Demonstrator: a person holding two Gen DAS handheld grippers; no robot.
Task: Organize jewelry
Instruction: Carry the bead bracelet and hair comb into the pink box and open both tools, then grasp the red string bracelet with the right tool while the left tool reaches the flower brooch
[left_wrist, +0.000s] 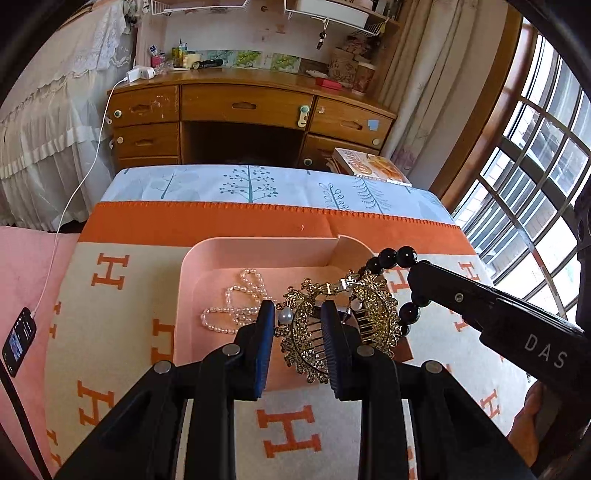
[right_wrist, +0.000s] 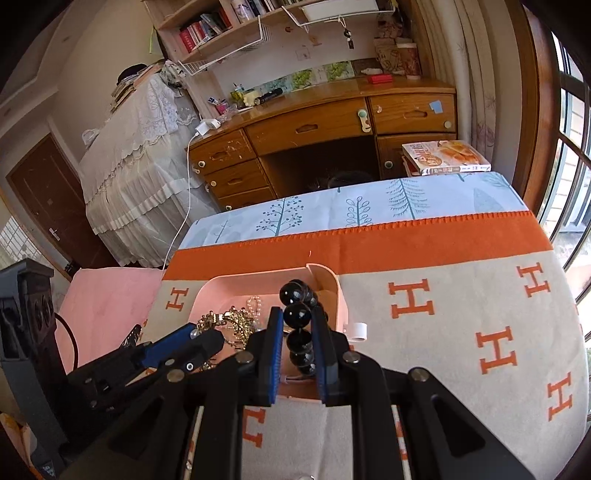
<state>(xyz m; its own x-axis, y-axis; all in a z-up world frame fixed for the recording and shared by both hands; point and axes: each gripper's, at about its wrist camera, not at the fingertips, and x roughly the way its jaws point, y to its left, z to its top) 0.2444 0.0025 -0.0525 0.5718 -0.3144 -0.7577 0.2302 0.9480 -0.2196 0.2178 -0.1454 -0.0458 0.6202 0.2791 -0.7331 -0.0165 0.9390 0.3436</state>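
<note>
A pearl necklace lies in the pink tray. Beside it, the left gripper clasps a gold hair comb, and the right gripper pinches a black bead bracelet. Both pieces hang over the tray: next, probably lower and release the 2 apart.

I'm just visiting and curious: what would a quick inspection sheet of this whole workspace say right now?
Surface: blanket with orange H letters, over a leaf-print cloth.
Job's things: pink tray holding a pearl necklace; gold hair comb; black bead bracelet.
Clutter: phone on the pink bedding.
Grippers: left gripper clamps the gold hair comb; right gripper clamps the black bead bracelet.
Cables: white charging cable runs from the phone to a plug on the desk.
Surroundings: wooden desk, window, books.
</note>
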